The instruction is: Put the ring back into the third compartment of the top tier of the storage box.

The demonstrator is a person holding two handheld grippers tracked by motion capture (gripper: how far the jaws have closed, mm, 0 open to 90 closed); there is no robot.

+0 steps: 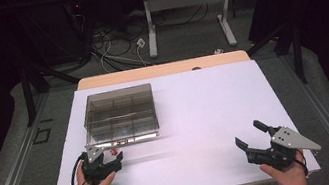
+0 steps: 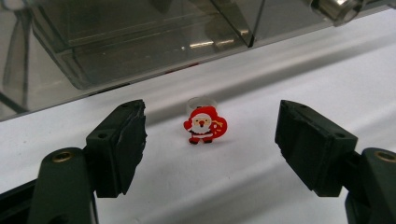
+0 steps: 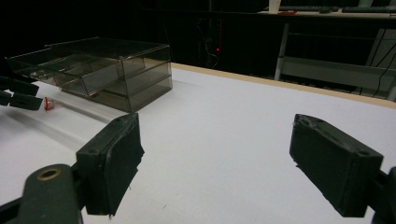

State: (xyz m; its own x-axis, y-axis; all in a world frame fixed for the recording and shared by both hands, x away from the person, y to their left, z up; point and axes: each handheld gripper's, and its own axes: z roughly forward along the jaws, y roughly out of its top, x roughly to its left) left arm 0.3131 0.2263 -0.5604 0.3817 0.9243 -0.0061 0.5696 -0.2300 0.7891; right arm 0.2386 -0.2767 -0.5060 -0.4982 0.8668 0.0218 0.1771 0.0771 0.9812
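A small red and white Santa ring (image 2: 205, 123) stands on the white table top, just in front of a smoky clear plastic box (image 2: 140, 37). My left gripper (image 1: 112, 156) is low over the table by the box's near edge. Its jaws stand apart on either side of the Santa ring, and neither pad touches it. Near the front right of the table my right gripper (image 1: 248, 132) is open with nothing between its jaws. In the right gripper view the Santa ring (image 3: 48, 103) shows as a red speck at the far left beside the left gripper's tips.
The clear box (image 1: 120, 114) has several compartments and sits at the back left of the white table top (image 1: 205, 106). A wooden table edge (image 1: 163, 69) runs behind it. Cables and a desk frame lie on the floor beyond.
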